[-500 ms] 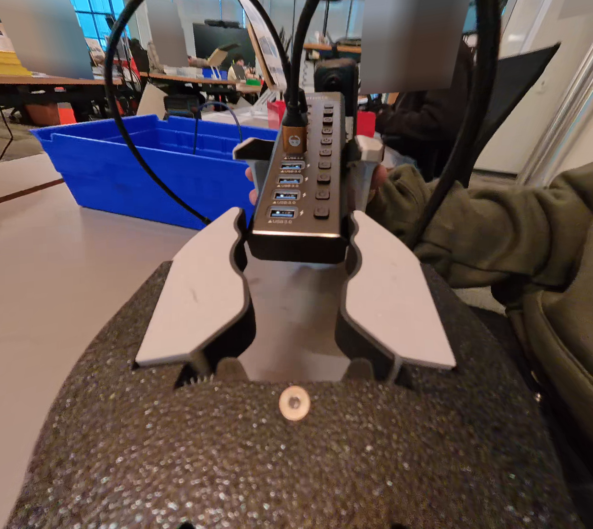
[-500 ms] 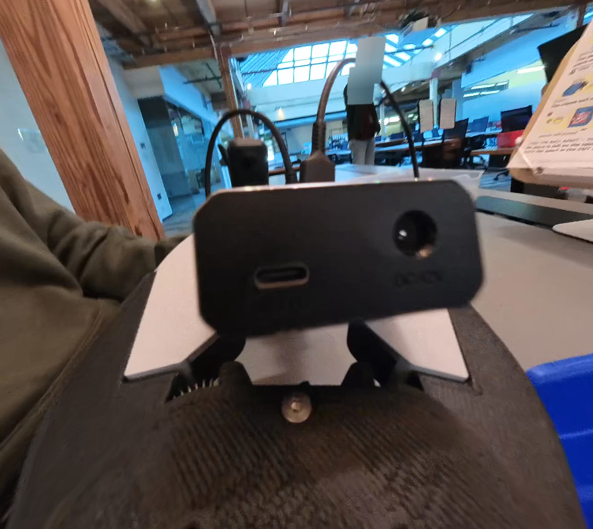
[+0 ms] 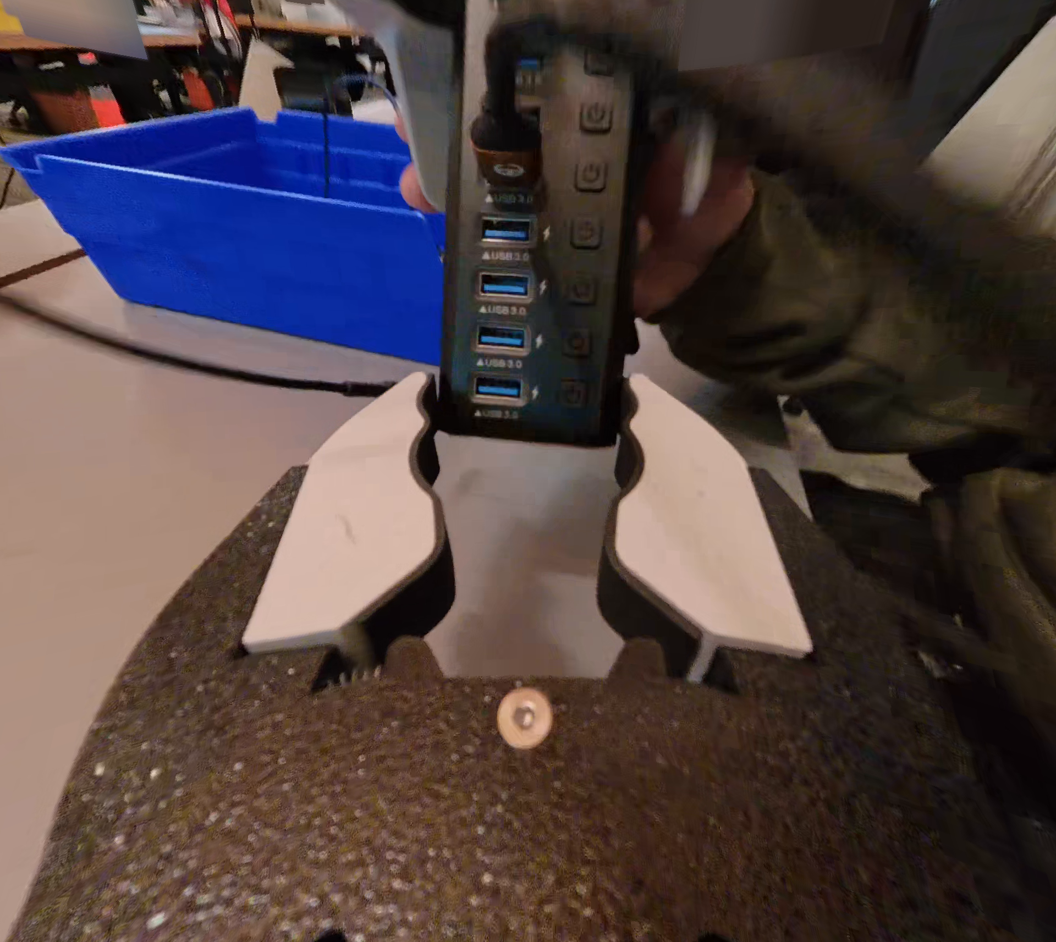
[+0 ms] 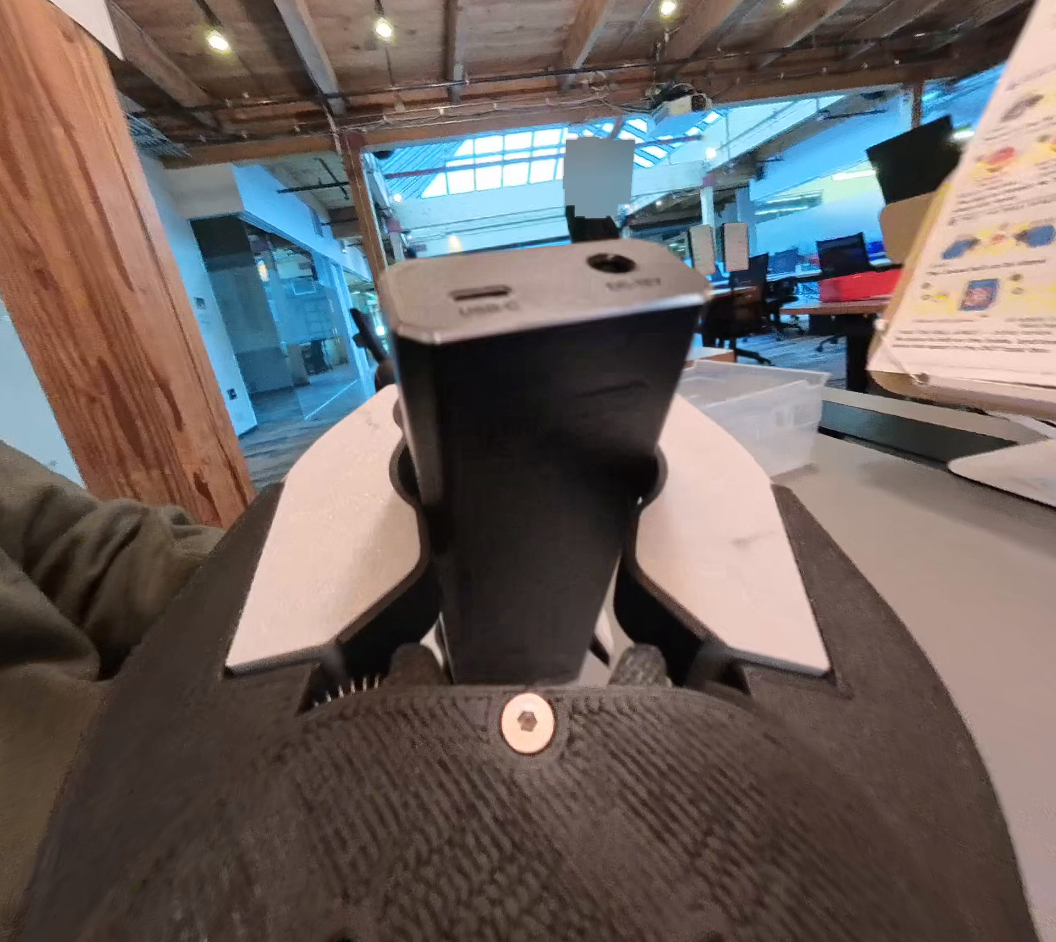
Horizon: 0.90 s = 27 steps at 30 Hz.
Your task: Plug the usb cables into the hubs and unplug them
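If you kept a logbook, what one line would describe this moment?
left gripper: shut on long black USB hub | right gripper: shut on same hub | black cable plug with bronze collar: seated | blue-tongued ports below: empty

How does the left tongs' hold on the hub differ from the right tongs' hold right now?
The left tongs pinch only the near end of the hub at their tips; the right tongs hold it deep between the fingers. The left tongs face its port side, where a cable plug is seated; the right tongs face its plain back. Both are closed on the same black hub.
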Tool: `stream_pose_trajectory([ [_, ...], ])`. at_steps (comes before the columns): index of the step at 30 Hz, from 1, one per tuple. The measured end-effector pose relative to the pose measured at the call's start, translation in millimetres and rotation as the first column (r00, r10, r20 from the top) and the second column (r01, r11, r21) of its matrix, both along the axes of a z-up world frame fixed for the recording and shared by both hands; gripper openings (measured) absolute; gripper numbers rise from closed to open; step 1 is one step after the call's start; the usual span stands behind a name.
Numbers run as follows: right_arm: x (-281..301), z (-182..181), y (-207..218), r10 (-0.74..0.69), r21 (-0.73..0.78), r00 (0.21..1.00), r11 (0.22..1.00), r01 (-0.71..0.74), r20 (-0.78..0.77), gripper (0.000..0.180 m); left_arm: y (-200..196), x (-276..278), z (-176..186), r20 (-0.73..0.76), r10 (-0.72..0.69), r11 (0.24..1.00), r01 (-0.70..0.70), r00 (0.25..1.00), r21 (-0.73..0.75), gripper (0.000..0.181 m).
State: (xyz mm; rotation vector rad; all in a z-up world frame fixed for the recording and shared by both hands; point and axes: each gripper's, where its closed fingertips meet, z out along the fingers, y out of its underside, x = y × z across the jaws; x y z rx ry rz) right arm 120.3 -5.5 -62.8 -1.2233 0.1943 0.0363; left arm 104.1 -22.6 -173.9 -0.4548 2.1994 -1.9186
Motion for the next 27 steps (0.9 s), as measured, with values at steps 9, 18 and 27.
stream_pose_trajectory([
  [9, -6.1, -19.8, 4.1, 0.023, -0.149, 0.999, 0.989, -0.015, 0.050, 0.077, -3.9, -3.5, -18.4, -0.043, -0.039, 0.990, 0.044, 0.998, 0.132, 0.057],
  [18, -14.9, -23.5, 17.4, 0.076, -0.174, 0.996, 0.982, -0.068, 0.039, 0.074, -7.3, -11.5, -25.2, -0.120, -0.169, 0.971, 0.186, 0.978, 0.152, 0.059],
  [27, -14.3, -32.8, 33.6, 0.026, -0.245, 0.998, 0.969, -0.010, 0.065, 0.076, -10.1, -9.7, 13.9, -0.067, -0.163, 0.977, 0.151, 0.984, -0.152, 0.059],
])
